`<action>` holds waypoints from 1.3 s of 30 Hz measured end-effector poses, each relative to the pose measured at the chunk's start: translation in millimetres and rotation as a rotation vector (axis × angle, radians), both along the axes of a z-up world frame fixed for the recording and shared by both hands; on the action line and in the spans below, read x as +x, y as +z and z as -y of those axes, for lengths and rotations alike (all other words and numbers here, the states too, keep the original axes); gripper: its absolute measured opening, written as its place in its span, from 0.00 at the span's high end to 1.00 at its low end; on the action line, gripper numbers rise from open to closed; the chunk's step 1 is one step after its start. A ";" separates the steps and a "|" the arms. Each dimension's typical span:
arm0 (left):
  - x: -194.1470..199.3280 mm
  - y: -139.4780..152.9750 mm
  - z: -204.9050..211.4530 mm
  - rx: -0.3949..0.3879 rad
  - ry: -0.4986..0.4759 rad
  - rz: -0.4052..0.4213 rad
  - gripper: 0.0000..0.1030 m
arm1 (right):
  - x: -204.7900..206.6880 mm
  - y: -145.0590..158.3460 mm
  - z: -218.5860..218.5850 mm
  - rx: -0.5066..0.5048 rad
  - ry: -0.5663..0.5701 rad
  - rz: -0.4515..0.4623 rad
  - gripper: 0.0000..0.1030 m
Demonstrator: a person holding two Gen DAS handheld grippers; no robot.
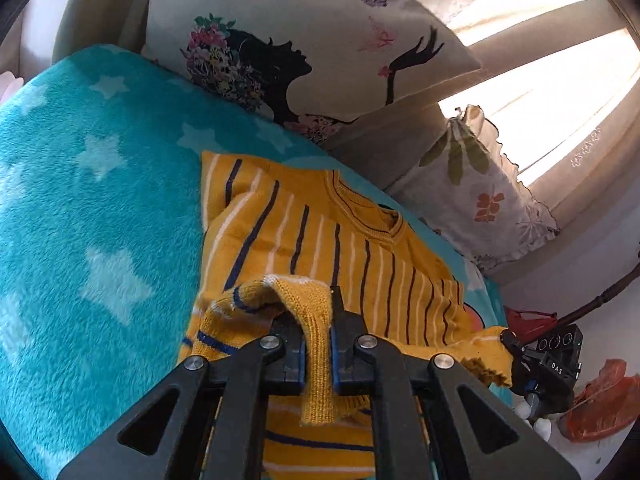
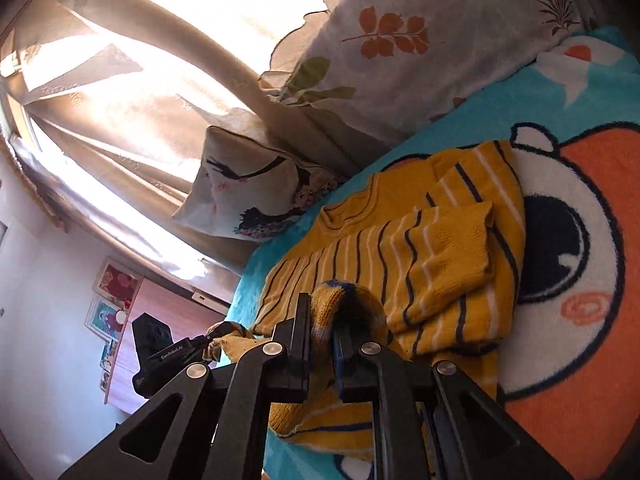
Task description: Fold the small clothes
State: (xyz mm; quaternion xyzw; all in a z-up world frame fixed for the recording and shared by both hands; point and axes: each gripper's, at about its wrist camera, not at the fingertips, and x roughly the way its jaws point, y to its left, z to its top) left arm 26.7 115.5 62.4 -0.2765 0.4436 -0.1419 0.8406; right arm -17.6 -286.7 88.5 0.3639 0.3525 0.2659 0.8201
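Note:
A small yellow knit sweater [image 1: 320, 236] with navy and white stripes lies on a turquoise star blanket [image 1: 88, 184], neck away from me. My left gripper [image 1: 318, 344] is shut on the sweater's ribbed bottom hem, lifted and bunched over the fingers. In the right wrist view the sweater [image 2: 408, 248] lies on the blanket's orange cartoon print [image 2: 580, 240], one sleeve folded across the chest. My right gripper [image 2: 322, 340] is shut on another part of the lifted hem. Each gripper shows in the other's view, the right [image 1: 548, 364] and the left [image 2: 168, 352], both holding the hem's edge.
A pillow with a woman's silhouette [image 1: 304, 40] and a leaf-print pillow [image 1: 480, 200] lean behind the sweater below a sunlit curtain [image 1: 540, 80]. Red-orange items [image 1: 600, 400] lie off the bed's edge. Pictures hang on the wall [image 2: 112, 300].

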 end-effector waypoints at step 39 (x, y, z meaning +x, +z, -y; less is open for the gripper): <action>24.1 -16.9 -38.1 0.161 -0.098 -0.097 0.46 | 120.6 -20.0 -47.9 -0.897 -0.054 -0.073 0.84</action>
